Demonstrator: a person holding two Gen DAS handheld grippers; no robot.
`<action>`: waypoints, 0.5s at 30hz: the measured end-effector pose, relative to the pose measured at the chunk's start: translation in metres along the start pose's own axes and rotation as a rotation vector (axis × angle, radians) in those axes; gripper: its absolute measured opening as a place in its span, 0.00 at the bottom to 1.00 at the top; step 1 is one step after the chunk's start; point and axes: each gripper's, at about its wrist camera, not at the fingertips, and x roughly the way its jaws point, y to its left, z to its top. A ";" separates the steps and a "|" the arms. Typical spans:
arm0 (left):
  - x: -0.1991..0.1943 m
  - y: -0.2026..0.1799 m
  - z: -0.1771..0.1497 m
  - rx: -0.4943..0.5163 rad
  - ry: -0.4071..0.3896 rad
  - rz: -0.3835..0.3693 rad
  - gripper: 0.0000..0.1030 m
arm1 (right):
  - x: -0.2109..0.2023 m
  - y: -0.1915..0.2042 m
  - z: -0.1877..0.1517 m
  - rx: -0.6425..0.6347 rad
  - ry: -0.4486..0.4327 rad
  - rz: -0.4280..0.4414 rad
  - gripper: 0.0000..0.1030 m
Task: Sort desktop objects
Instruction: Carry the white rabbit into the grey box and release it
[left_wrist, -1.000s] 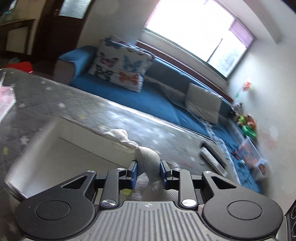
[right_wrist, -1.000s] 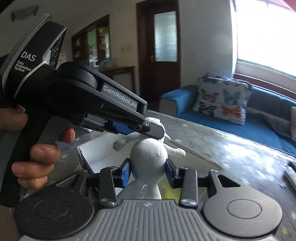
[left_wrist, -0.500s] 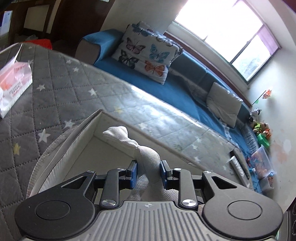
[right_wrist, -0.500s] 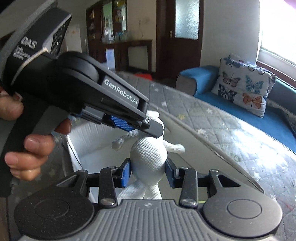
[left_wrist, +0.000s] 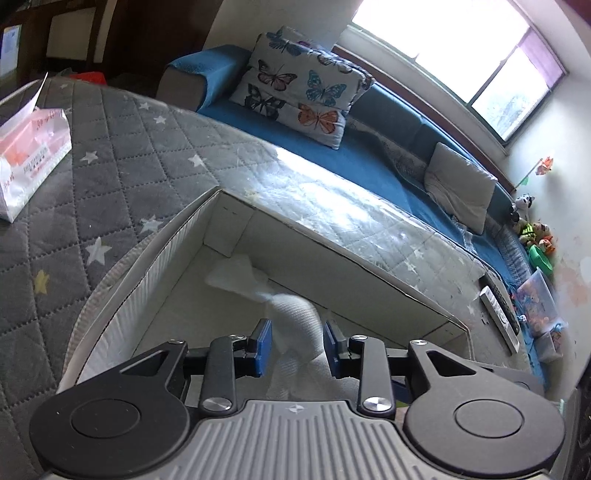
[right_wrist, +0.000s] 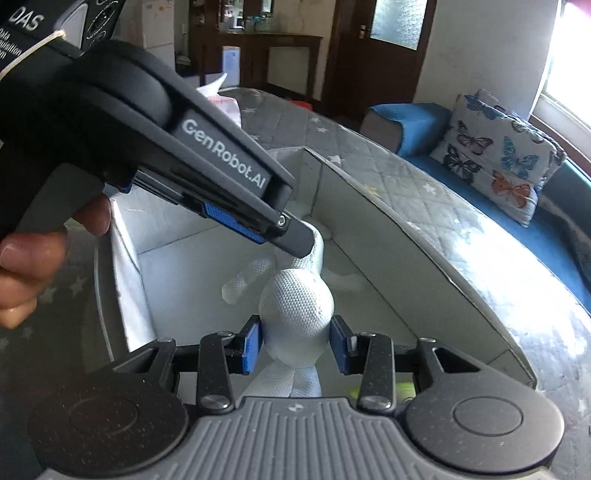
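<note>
- Sunlight from the window falls over a blue sofa with a butterfly cushion (left_wrist: 299, 85) and onto the quilted, star-patterned table (left_wrist: 122, 147), which carries an open white box (left_wrist: 229, 229) near its sofa-side edge.
- Both claws grip one white knitted doll (right_wrist: 295, 306), which hangs inside the box, above its floor.
- Left claw (left_wrist: 297, 345) is closed on one of the doll's soft limbs; right claw (right_wrist: 295, 349) pinches the round head between its blue pads.
- Risk, as I judge it: if one claw lets go before the other, the doll could swing and snag on the box wall, or a limb could end up draped over the rim.
- Only the right view shows the left claw's body and the hand (right_wrist: 44, 258) holding it; only the left view shows the tissue pack (left_wrist: 33, 155) toward the table's far corner.
</note>
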 end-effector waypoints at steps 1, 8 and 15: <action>-0.002 -0.001 -0.001 0.006 -0.003 0.004 0.32 | -0.001 0.000 0.000 0.003 -0.007 -0.003 0.39; -0.022 -0.013 -0.011 0.040 -0.027 0.000 0.32 | -0.021 0.001 -0.004 0.047 -0.066 -0.022 0.48; -0.049 -0.029 -0.029 0.094 -0.065 -0.012 0.32 | -0.060 0.001 -0.017 0.104 -0.156 -0.046 0.48</action>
